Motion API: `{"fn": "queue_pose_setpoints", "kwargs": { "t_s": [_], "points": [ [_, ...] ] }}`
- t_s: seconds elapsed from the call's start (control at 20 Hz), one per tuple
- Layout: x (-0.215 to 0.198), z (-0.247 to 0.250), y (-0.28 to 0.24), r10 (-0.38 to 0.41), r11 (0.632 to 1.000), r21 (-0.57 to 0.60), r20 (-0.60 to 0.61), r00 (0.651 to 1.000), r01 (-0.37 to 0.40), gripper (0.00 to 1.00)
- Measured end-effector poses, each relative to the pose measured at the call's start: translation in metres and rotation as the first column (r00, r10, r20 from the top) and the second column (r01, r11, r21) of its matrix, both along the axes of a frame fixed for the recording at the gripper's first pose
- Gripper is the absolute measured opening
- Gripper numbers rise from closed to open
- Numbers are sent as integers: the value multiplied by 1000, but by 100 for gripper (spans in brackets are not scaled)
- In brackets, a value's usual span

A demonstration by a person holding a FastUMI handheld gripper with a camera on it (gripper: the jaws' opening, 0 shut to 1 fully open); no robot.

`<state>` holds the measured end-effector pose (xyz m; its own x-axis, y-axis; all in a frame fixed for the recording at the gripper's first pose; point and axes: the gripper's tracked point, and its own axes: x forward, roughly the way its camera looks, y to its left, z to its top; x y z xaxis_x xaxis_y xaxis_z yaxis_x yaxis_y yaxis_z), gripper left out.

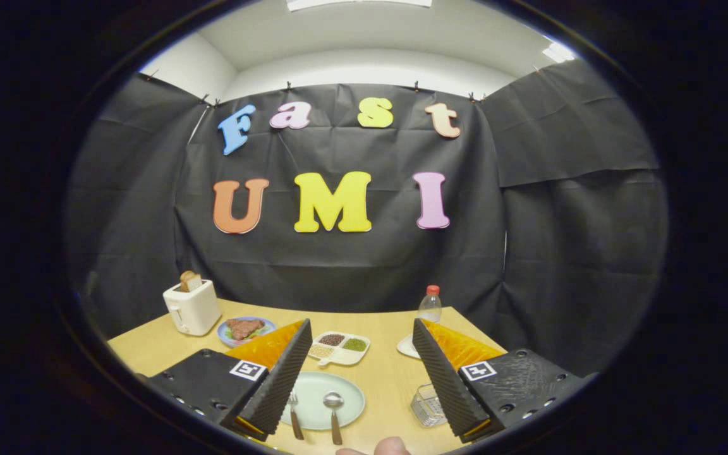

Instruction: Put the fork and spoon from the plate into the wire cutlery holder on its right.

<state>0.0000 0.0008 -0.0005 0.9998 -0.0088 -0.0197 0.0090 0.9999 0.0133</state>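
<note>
Task status: not started, judging by the layout. The fork (pixel 294 414) and the spoon (pixel 334 414) both lie on the pale green plate (pixel 345 385), side by side, heads pointing far and handles reaching over the plate's near rim onto the wooden table (pixel 389 373). The wire cutlery holder (pixel 427 404) stands to the right of the plate, apart from it, and appears to hold nothing.

Gripper state: the gripper (pixel 361 379) is spread wide and holds nothing. The plate, fork and spoon sit between and below its two fingers. Both items remain to be picked up and placed.

Obstructions:
- The left finger covers the plate's left rim and sits close over the fork.
- The right finger overlaps the holder's right side, so its full outline and interior cannot be confirmed.
- A fingertip (pixel 392 446) of the person shows at the near edge, cut off.

Beyond the plate: a divided dish (pixel 339 347), a toaster (pixel 191 306), a food plate (pixel 245 330), a bottle (pixel 430 304).
</note>
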Motion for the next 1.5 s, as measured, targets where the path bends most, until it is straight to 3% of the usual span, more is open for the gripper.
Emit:
{"fn": "queue_pose_setpoints", "kwargs": {
  "t_s": [0.4,0.55,0.75,0.95,1.25,1.5],
  "points": [
    [5,-17,16,33,999,-39,-103,994,-37,96],
    [9,-47,28,58,996,-61,-217,974,-73,96],
    [11,-99,34,79,990,-72,-406,910,-118,95],
    [13,-145,37,67,992,-47,-576,815,-114,96],
    [7,-186,26,6,987,-113,-686,728,-115,96],
    [-11,-214,32,77,988,-25,-775,627,-152,93]
  ]
}}
